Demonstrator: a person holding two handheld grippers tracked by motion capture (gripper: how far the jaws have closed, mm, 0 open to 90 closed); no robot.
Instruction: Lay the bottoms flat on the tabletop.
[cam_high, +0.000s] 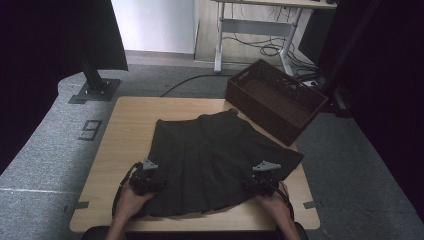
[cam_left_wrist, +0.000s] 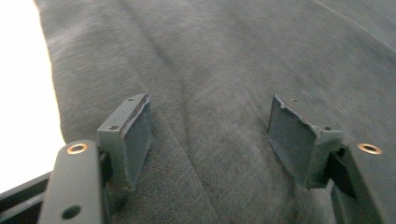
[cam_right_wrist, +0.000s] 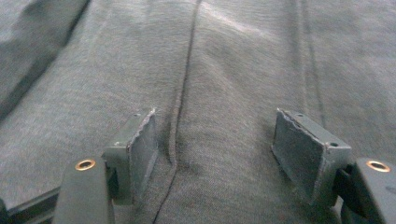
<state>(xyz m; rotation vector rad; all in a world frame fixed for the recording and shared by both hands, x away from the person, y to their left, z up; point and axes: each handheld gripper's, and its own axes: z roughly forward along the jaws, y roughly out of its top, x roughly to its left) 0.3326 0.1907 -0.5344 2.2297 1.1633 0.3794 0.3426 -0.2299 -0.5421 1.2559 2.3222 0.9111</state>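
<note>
Dark pleated skirt (cam_high: 215, 160) spread flat at table (cam_high: 135, 115) centre. Left gripper (cam_high: 146, 181) and right gripper (cam_high: 261, 181) on its lower corners, jaws parted, nothing pinched; wicker basket (cam_high: 275, 97) upper right.

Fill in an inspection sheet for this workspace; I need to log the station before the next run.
Surface: wooden table, bare around the garment.
Job's things: dark pleated skirt spread flat on the table, one corner reaching the right edge.
Clutter: brown wicker basket at the table's far right corner; its inside looks empty.
Grippers: left tongs and right tongs both open, low over the skirt's near part, no cloth pinched.
Cables: one trails from each gripper; black cable on the floor beyond the table.
Surroundings: grey carpet, desk frame with loose wires beneath, black stand at left.
</note>
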